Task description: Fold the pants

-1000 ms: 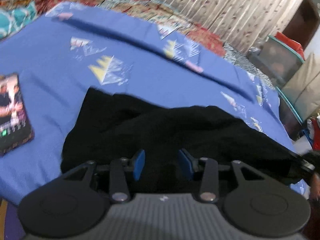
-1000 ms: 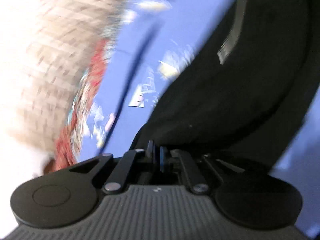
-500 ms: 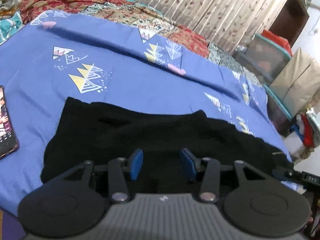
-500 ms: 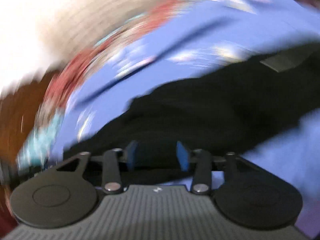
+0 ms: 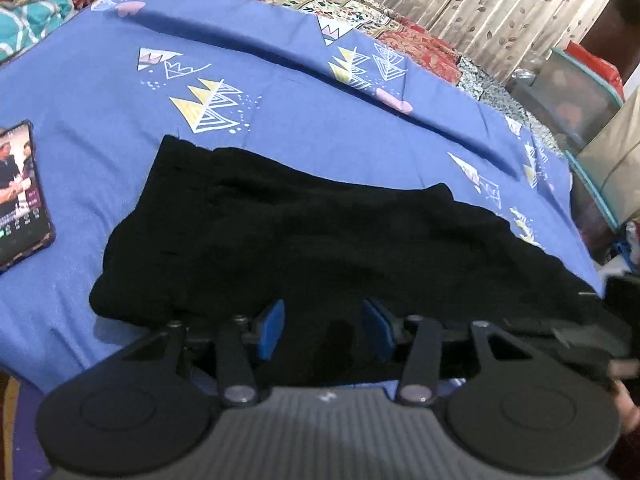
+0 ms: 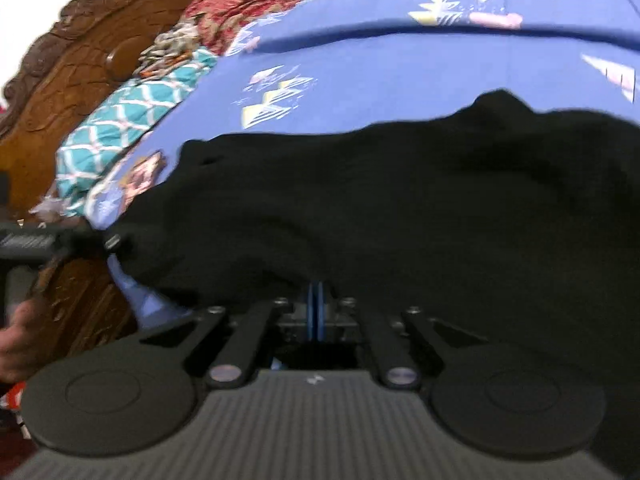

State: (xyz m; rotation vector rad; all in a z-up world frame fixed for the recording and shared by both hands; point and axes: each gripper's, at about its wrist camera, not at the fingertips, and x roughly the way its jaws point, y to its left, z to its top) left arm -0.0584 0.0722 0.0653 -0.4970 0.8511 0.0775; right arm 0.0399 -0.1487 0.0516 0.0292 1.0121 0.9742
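- While the black pants (image 5: 320, 236) lie spread across the blue bedsheet (image 5: 100, 92), the left gripper (image 5: 323, 330) sits at their near edge w/ blue pads spread wide, black cloth showing in the gap btwn them but nothing pinched.
- Right gripper (image 6: 317, 312): blue pads pressed together at the near hem of the pants (image 6: 400, 208); cloth bunches right up against the tips, so it looks clamped on the fabric.
- Pants run left to right over the sheet, rumpled, one end near a phone (image 5: 20, 192) lying screen-up on the sheet, just beside but not touching.
- Right wrist view: the other gripper shows at far left edge, by the pants' corner; the hand under it is partly visible.
- Bkgd: carved wooden headboard (image 6: 72, 76), teal patterned pillow (image 6: 120, 120), red floral blanket (image 5: 420, 40), leaf-print curtain (image 5: 480, 4).
- Right view somewhat blurred.
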